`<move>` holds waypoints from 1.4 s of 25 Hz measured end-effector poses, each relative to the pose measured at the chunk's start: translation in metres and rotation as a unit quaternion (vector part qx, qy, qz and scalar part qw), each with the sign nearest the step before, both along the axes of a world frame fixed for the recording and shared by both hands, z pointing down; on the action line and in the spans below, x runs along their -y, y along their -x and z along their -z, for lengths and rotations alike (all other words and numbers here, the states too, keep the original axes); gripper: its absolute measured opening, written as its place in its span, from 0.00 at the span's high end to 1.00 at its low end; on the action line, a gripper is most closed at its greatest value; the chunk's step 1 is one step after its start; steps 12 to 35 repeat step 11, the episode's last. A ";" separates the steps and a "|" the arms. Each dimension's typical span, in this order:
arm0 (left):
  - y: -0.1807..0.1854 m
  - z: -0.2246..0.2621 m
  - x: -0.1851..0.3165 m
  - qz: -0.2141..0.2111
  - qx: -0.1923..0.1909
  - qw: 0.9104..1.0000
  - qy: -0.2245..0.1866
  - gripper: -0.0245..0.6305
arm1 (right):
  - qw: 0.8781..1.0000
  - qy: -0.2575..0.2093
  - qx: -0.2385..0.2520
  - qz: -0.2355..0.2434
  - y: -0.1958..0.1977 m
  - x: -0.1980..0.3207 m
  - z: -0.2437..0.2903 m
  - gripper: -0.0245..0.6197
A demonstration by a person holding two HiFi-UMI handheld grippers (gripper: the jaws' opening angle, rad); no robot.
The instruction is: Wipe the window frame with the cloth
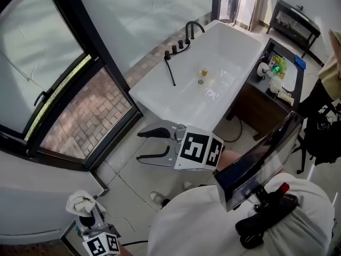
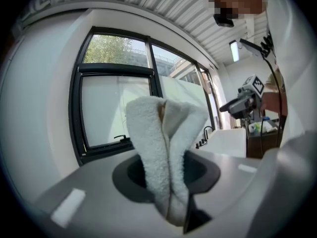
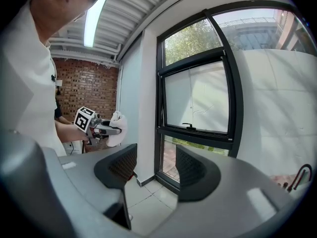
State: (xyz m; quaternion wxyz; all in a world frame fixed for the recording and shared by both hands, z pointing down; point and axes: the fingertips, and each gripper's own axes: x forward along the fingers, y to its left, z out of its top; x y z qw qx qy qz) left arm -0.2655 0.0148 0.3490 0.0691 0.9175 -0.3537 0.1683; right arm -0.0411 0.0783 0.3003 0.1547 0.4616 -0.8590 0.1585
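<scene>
A white terry cloth (image 2: 166,152) is folded and clamped upright between the jaws of my left gripper (image 2: 171,182). In the head view that gripper (image 1: 85,209) sits at the bottom left, with the cloth (image 1: 80,202) bunched at its tip. The black window frame (image 1: 90,63) runs along the wall at the left, some way off. My right gripper (image 1: 154,143) hovers over the tiled floor in the middle, open and holding nothing. In the right gripper view its jaws (image 3: 156,170) face the lower window frame (image 3: 161,108), and the cloth (image 3: 117,129) shows at the left.
A white bathtub (image 1: 213,73) with black taps (image 1: 184,36) stands beyond the right gripper. A dark cabinet (image 1: 266,105) with bottles on top is at its right. A black window handle (image 3: 188,126) sits on the sash. Outside the lower pane is brick paving (image 1: 85,116).
</scene>
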 end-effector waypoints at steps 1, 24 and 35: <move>0.000 0.000 0.000 0.000 0.000 1.000 0.000 0.75 | 1.000 -0.001 0.000 0.000 -0.001 0.000 0.001 0.58; 0.001 0.000 -0.007 0.000 0.003 1.000 -0.001 0.75 | 1.000 -0.003 0.000 0.003 0.001 -0.004 0.002 0.58; 0.001 0.000 -0.007 0.000 0.003 1.000 -0.001 0.75 | 1.000 -0.003 0.000 0.003 0.001 -0.004 0.002 0.58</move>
